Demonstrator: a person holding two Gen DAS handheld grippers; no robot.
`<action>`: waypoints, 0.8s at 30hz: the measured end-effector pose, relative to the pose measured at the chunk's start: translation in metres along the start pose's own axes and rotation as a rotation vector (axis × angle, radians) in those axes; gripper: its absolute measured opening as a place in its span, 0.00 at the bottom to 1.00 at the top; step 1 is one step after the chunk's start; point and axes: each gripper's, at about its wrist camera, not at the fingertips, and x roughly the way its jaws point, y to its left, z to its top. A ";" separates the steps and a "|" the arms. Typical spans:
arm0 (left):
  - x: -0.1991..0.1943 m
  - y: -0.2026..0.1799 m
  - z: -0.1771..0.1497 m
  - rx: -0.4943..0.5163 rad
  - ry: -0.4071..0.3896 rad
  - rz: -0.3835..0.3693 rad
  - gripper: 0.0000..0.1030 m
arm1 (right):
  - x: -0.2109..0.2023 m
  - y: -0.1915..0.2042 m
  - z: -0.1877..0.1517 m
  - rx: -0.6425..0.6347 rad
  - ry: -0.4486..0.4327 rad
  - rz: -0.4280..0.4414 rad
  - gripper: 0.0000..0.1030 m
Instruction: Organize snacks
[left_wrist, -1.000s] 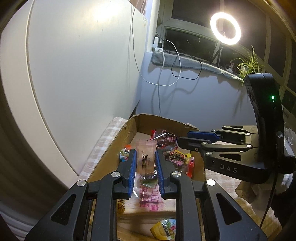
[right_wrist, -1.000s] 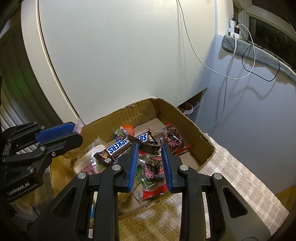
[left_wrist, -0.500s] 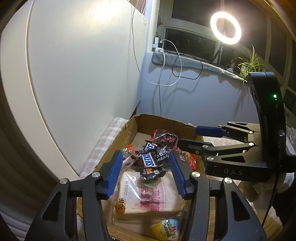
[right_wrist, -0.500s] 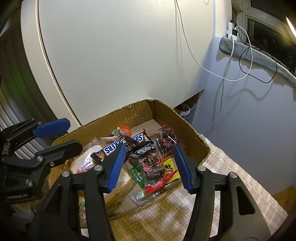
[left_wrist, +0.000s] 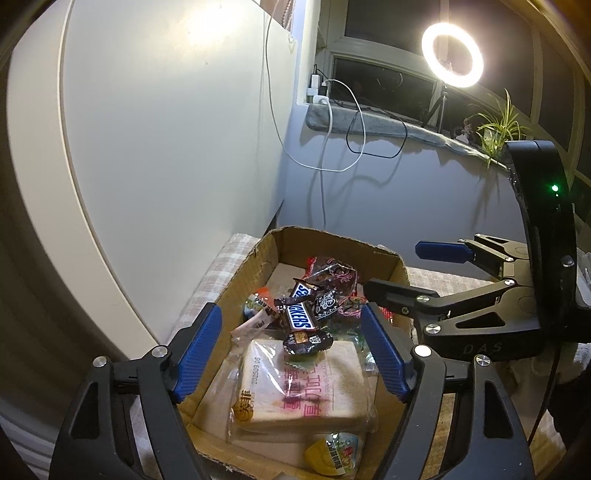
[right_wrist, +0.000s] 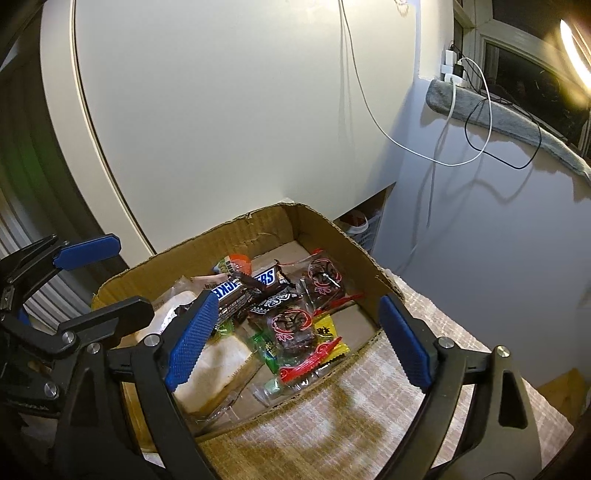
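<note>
A brown cardboard box (left_wrist: 243, 273) holds several snacks: a bagged bread loaf (left_wrist: 295, 391), two Snickers bars (left_wrist: 297, 317), dark patterned candy packets (left_wrist: 328, 273) and a yellow jelly cup (left_wrist: 332, 454). My left gripper (left_wrist: 290, 312) hovers over the box's near end; its jaws are opening and the pads touch nothing. My right gripper (right_wrist: 299, 297) hangs over the box's (right_wrist: 258, 229) other side, jaws also opening, pads clear of the dark red-patterned packet (right_wrist: 291, 325) lying below. Each gripper shows in the other's view: the right gripper (left_wrist: 395, 267), the left gripper (right_wrist: 131, 275).
The box sits on a checked cloth (right_wrist: 332, 424). A tall white panel (left_wrist: 166, 147) rises just behind it. Cables (left_wrist: 332, 147) hang down the grey wall from a sill. A ring light (left_wrist: 452, 55) and a potted plant (left_wrist: 495, 129) stand at the window.
Both grippers went from shut to wide open. The left let go of a clear pink packet and the right of a dark patterned packet; both packets now lie in the box.
</note>
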 end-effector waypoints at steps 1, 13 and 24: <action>-0.001 0.000 0.000 -0.003 -0.001 -0.001 0.75 | -0.001 -0.001 0.000 0.002 -0.001 -0.001 0.88; -0.006 -0.003 -0.002 -0.001 -0.004 0.003 0.77 | -0.021 -0.002 -0.005 0.031 -0.036 -0.010 0.88; -0.024 -0.007 -0.005 -0.003 -0.031 0.012 0.77 | -0.044 0.007 -0.011 0.028 -0.070 -0.016 0.88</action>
